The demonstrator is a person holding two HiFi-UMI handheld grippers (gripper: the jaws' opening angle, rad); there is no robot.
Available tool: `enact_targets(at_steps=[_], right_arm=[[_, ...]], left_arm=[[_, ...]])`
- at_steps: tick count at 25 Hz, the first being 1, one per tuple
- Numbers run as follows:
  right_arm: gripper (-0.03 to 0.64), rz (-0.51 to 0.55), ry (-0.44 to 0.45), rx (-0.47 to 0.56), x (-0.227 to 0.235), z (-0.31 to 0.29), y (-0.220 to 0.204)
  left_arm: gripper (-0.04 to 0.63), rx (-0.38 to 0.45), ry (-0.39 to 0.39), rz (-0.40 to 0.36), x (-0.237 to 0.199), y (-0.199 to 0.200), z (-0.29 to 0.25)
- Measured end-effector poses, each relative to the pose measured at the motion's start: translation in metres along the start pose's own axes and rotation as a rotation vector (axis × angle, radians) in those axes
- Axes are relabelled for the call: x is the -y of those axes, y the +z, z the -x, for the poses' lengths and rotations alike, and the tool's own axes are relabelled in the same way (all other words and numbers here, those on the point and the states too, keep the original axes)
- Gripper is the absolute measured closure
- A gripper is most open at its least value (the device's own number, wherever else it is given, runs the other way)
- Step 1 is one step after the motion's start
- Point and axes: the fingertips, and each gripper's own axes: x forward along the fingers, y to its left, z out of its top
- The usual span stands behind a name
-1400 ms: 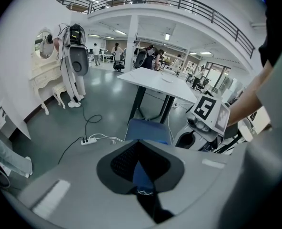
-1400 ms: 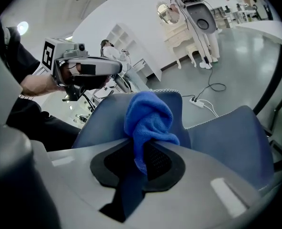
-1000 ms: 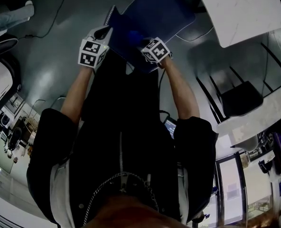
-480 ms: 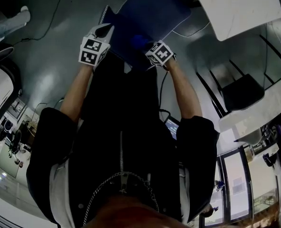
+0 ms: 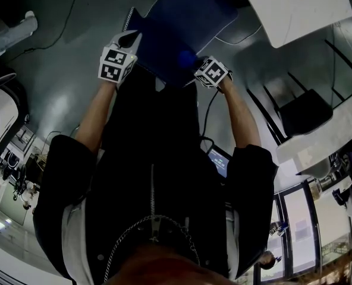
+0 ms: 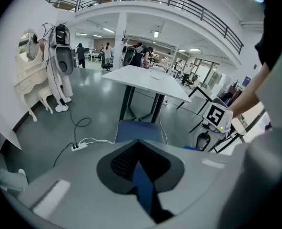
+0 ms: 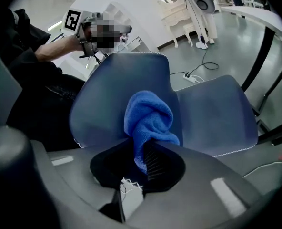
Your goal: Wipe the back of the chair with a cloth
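Observation:
The blue chair (image 5: 185, 13) stands in front of me, its back (image 7: 113, 92) toward me and its seat (image 7: 217, 111) beyond. My right gripper (image 7: 143, 162) is shut on a bunched blue cloth (image 7: 149, 117), which presses against the chair back. In the head view that cloth (image 5: 184, 58) sits near the back's right side, just ahead of the right gripper (image 5: 195, 65). My left gripper (image 5: 130, 39) is shut on the chair back's left edge. In the left gripper view a blue strip of the chair back (image 6: 145, 187) lies between the jaws, with the seat (image 6: 138, 130) below.
A white table (image 5: 301, 10) stands to the right of the chair, and another white table (image 6: 148, 78) beyond it. A black chair base (image 5: 301, 120) sits at the right. A power strip (image 6: 78, 147) with cables lies on the grey floor. People stand far off.
My right gripper has slid to the right along the chair back with the blue cloth. The left gripper has stayed on the left edge.

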Motion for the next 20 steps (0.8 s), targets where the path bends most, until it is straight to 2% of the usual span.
enact_targets(at_steps=[13, 16, 20], right_arm=[[0.557, -0.005, -0.016, -0.135, 0.022, 0.021, -0.034], [0.557, -0.016, -0.04, -0.098, 0.033, 0.024, -0.024], [0.557, -0.029, -0.051, -0.007, 0.043, 0.024, 0.014]], left_arm=[[0.586, 0.013, 0.022, 0.019, -0.012, -0.002, 0.01], [0.586, 0.009, 0.033, 0.031, -0.017, -0.006, 0.012], [0.586, 0.016, 0.052, 0.047, -0.027, -0.008, 0.017]])
